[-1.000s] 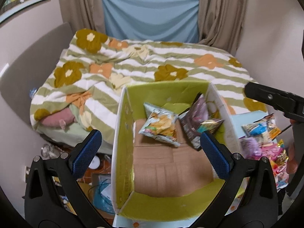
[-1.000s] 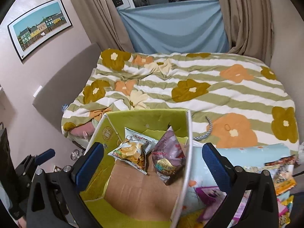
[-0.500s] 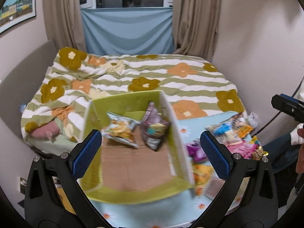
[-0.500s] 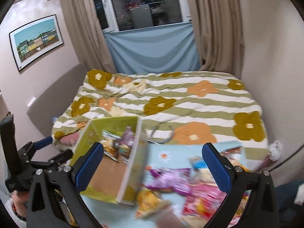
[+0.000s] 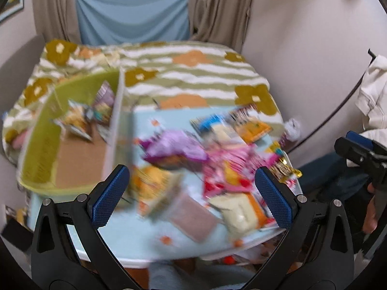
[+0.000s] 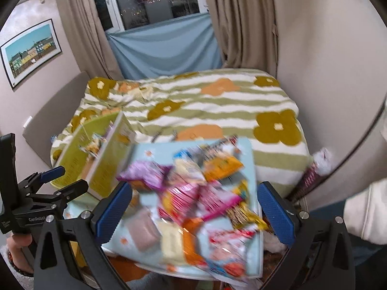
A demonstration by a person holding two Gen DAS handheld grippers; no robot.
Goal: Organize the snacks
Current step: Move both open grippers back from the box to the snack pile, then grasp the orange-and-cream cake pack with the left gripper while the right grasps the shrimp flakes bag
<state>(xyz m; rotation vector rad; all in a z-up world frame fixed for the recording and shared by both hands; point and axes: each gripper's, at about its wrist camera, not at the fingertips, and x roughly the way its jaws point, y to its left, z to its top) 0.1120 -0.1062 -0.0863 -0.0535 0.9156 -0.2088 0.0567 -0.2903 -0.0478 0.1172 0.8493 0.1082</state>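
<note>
Left wrist view: both grippers, left gripper (image 5: 191, 186) and right gripper (image 6: 194, 205), are shown with jaws spread wide and empty above snack packets (image 5: 217, 159) right of the box (image 5: 43, 145).

A home bedroom: a bed (image 6: 193, 111) under a flowered striped quilt, a curtained window (image 6: 157, 2), a framed picture (image 6: 30, 53) on the wall.

Both claws swung right, off box (image 5: 72, 130); now over snack pile (image 6: 193, 193) (blurred).

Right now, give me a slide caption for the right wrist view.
Open right gripper over the snack pile, green box at left.
</note>
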